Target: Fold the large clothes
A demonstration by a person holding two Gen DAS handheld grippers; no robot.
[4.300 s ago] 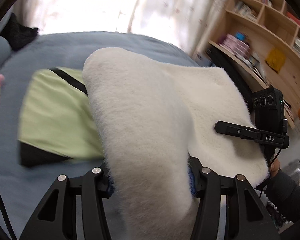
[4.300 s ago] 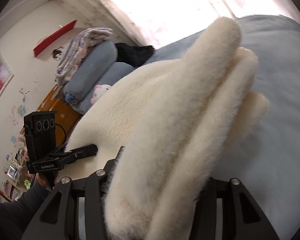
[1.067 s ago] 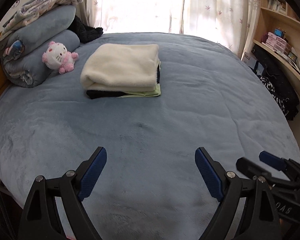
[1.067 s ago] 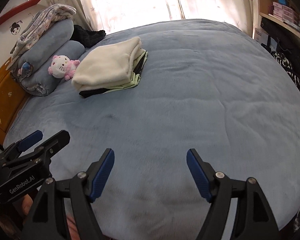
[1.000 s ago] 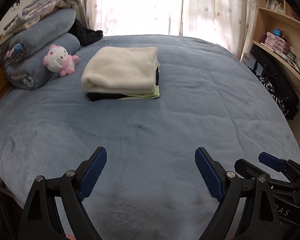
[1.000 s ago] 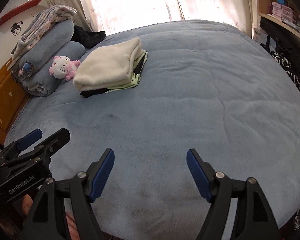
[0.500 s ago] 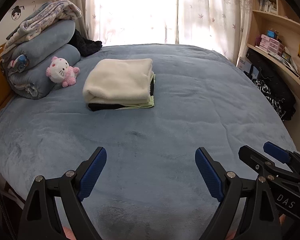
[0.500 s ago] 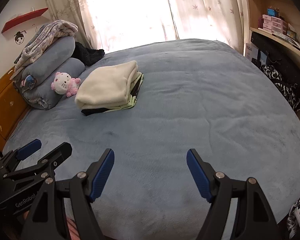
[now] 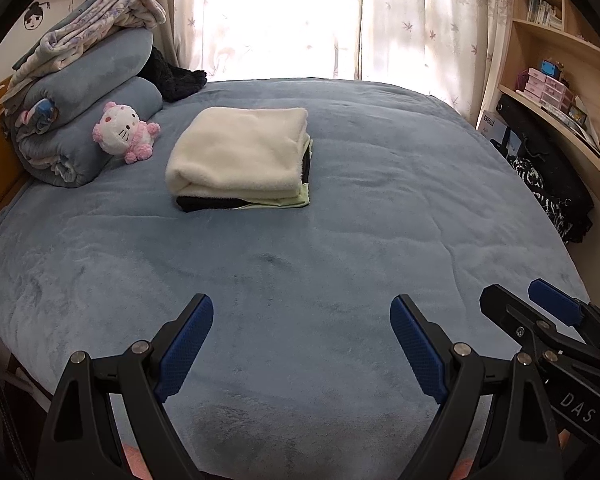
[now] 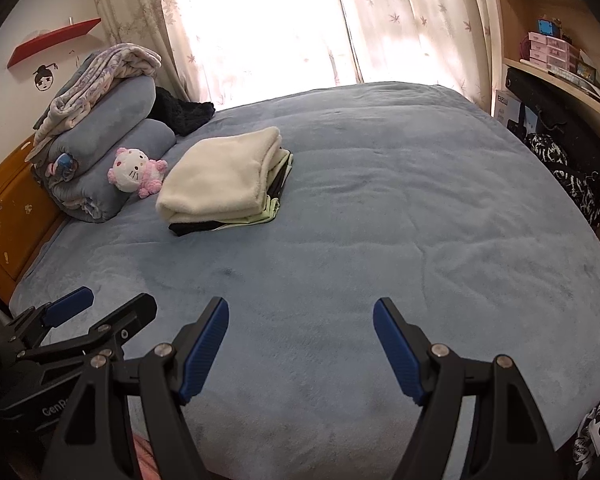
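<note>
While both tools hang apart and empty over the near edge, read the scene from the largest thing down:

Bed: the blue bed (image 9: 380,208) carries everything, and its near half is bare, so you have room to spread the next large piece flat.
Rolled bedding: two grey-blue rolls (image 9: 84,120) lie stacked at the far left corner by the headboard, a patterned blanket on top.
Folded stack: one stack (image 9: 240,160), left of the bed's middle and toward the far edge; you can count three garments in it, the cream fleece (image 10: 220,176) on top, a pale green piece and a black one under it.
Step in hand: I judge the fleece done and placed; if another garment follows, lay it on the near half, pinch two matching corners and carry them level so the edges meet.
Left tool: one, the left tool (image 9: 300,344), jaws standing wide, nothing between the pads.
Right tool: one, the right tool (image 10: 300,344), jaws well apart though a little less so, holding nothing.
Plush toy: one pink-and-white toy (image 9: 122,132), touching the lower roll, just beside the stack.
</note>
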